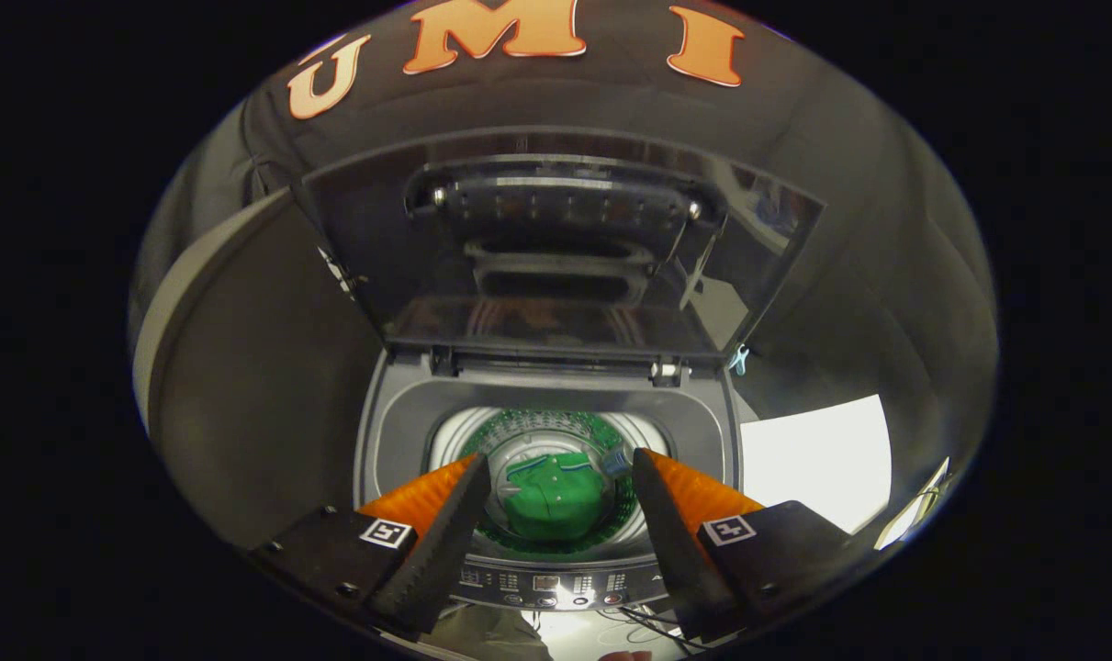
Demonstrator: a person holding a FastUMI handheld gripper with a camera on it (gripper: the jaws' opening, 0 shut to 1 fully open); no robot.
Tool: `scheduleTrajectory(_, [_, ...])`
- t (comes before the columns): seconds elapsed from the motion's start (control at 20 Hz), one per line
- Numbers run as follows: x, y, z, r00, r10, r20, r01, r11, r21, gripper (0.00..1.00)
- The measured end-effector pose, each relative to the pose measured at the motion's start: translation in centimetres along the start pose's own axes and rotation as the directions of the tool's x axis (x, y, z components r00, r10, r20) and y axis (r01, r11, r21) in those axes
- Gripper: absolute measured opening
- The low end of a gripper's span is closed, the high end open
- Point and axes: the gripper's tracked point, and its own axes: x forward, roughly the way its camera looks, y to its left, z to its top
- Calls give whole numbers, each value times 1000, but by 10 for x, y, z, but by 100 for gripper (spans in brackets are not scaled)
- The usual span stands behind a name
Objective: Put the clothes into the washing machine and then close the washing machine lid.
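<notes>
Gripper view. Top-loading washing machine [386,431] seen from above and in front, its lid [560,248] raised and leaning back toward the booth wall; glossy underside of the lid faces the camera, handle moulding visible across it, hinges along the back of the opening. Drum [556,431] open below. Green garment [556,498] lies at the bottom of the drum, bunched, with a pale trim line near its upper edge; a small bluish item [616,461] just beside it toward the right finger, too small to identify. Gripper [561,473] held above the front of the machine, fingers apart with a wide gap, nothing between them at their own level; the garment shows through the gap but sits well below, down in the drum, not touched by either finger. Control panel [546,583] along the machine's front edge, just under the finger bases. A pale flat surface [817,459] to the right of the machine; some cables [652,629] on the floor near the front. Progress, as judged: loading looks done for at least this one garment, and no other clothes in sight outside the drum. Lid not yet closed. Remaining step likely to reach up and back to the lid's edge and bring it down over the opening.
</notes>
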Motion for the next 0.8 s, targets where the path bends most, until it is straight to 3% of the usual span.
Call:
scheduleTrajectory(0.35, [-48, 13, 85, 984, 62, 165, -63, 998, 2, 100])
scheduleTrajectory(0.6, [-74, 6, 156, 959, 56, 278, -63, 998, 14, 100])
scheduleTrajectory(0.8, [-63, 2, 202, 931, 46, 362, -68, 997, 48, 99])
